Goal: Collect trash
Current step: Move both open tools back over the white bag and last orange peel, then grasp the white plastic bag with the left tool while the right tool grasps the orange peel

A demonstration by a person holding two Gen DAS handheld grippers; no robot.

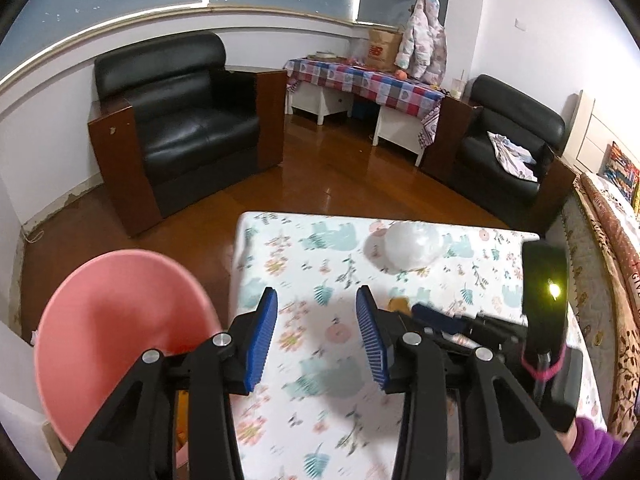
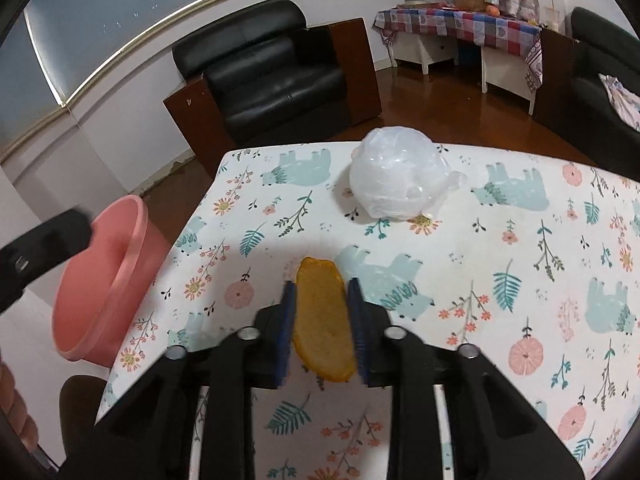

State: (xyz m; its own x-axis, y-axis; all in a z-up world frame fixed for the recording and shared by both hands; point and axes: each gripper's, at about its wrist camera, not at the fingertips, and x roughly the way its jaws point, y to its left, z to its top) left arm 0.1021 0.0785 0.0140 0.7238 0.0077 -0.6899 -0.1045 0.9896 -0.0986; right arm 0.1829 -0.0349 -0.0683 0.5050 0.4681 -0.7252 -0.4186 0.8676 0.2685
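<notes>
Left gripper (image 1: 316, 332) hangs wide open over the table (image 1: 304, 420), gripping nothing, pink bin (image 1: 116, 336) at nine o'clock, plastic bag (image 1: 412, 246) at one. Right gripper (image 2: 322, 320) pinches the orange peel (image 2: 324, 320) above the tablecloth, bag (image 2: 400, 174) at twelve, bin (image 2: 104, 284) at nine.

Even indoor light; glare on wood floor (image 1: 332, 188); motion blur on tablecloth (image 1: 320, 360); fisheye bending, dark corners.

Bare cloth is seen on the table (image 2: 500, 264) on every side of the crumpled plastic bag (image 2: 394, 174), the only obstacle standing on it. The pink bin (image 2: 100, 280), beside the table's left edge, is left unobstructed from above.
</notes>
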